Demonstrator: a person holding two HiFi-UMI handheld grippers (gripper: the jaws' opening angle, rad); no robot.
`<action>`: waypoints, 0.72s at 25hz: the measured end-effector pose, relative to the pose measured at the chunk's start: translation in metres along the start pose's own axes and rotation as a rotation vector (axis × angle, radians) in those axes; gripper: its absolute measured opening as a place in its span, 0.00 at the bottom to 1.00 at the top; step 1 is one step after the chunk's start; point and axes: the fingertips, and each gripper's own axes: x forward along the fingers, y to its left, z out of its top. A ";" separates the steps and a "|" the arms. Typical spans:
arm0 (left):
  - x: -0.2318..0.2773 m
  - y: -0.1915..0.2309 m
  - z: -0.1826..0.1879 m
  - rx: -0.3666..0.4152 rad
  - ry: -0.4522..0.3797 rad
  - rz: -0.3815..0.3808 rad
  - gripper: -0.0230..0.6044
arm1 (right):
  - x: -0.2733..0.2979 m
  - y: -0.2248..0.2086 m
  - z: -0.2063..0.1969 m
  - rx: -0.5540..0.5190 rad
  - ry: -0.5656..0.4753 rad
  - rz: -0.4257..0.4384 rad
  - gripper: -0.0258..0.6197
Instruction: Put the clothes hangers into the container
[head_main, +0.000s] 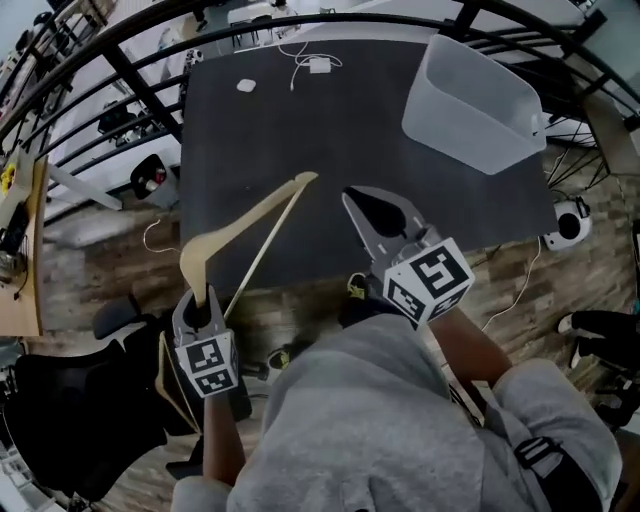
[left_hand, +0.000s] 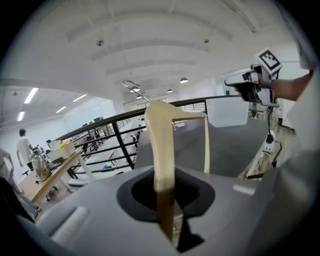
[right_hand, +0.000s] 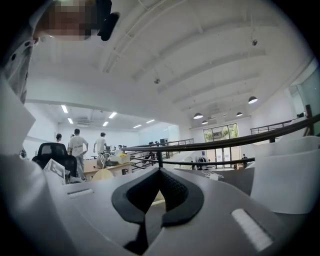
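A pale wooden clothes hanger (head_main: 250, 225) slants over the near left corner of the dark table (head_main: 330, 130). My left gripper (head_main: 203, 296) is shut on its lower end, off the table's near edge. In the left gripper view the hanger (left_hand: 162, 150) rises straight up from between the jaws of that gripper (left_hand: 162, 195). The white plastic container (head_main: 470, 95) stands tilted at the table's far right corner, also in the left gripper view (left_hand: 227, 111) and the right gripper view (right_hand: 287, 175). My right gripper (head_main: 352, 195) hovers over the table's near middle, shut with nothing in it (right_hand: 160, 172).
A white charger with its cable (head_main: 320, 65) and a small white item (head_main: 246, 86) lie at the table's far edge. A black railing (head_main: 130, 75) curves behind the table. An office chair (head_main: 80, 420) stands at lower left, a white device (head_main: 568, 225) on the floor at right.
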 end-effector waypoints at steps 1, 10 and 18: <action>0.009 -0.012 0.013 0.013 -0.010 -0.015 0.12 | -0.009 -0.018 0.001 0.004 -0.004 -0.022 0.04; 0.087 -0.110 0.118 0.155 -0.086 -0.114 0.12 | -0.072 -0.153 -0.004 0.034 -0.028 -0.174 0.04; 0.144 -0.190 0.214 0.302 -0.166 -0.191 0.12 | -0.109 -0.241 -0.002 0.073 -0.063 -0.262 0.04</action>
